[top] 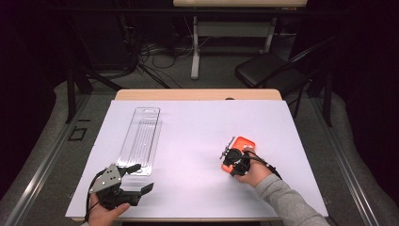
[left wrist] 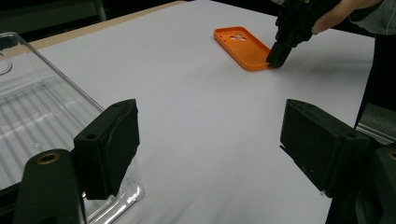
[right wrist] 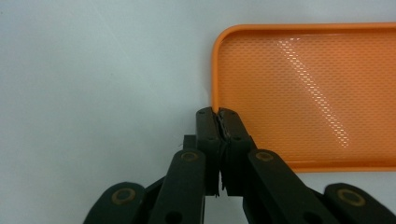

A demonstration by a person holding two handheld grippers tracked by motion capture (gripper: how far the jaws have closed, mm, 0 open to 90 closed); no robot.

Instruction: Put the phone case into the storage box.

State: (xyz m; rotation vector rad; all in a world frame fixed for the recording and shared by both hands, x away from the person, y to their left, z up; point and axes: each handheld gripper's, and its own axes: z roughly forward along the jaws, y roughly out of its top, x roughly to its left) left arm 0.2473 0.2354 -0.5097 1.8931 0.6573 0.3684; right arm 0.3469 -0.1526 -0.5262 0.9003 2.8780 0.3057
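An orange phone case [top: 244, 142] lies inside-up on the white sheet at the right. My right gripper [top: 234, 159] is shut on its near rim; in the right gripper view the jaws [right wrist: 218, 114] meet on the left wall of the case [right wrist: 303, 93]. A clear plastic tray [top: 140, 139] lies lengthwise at the left. My left gripper [top: 141, 177] hovers open just past the tray's near end, with nothing between its fingers. The left gripper view has its wide jaws [left wrist: 210, 140] beside the tray [left wrist: 37, 116], with the case [left wrist: 240, 46] and the right gripper [left wrist: 275, 58] farther off.
A white sheet [top: 197, 122] covers most of the wooden table [top: 197, 94]. Beyond the table's far edge stand a black chair [top: 268, 70], a desk's white legs [top: 195, 52] and loose cables on the floor [top: 150, 56].
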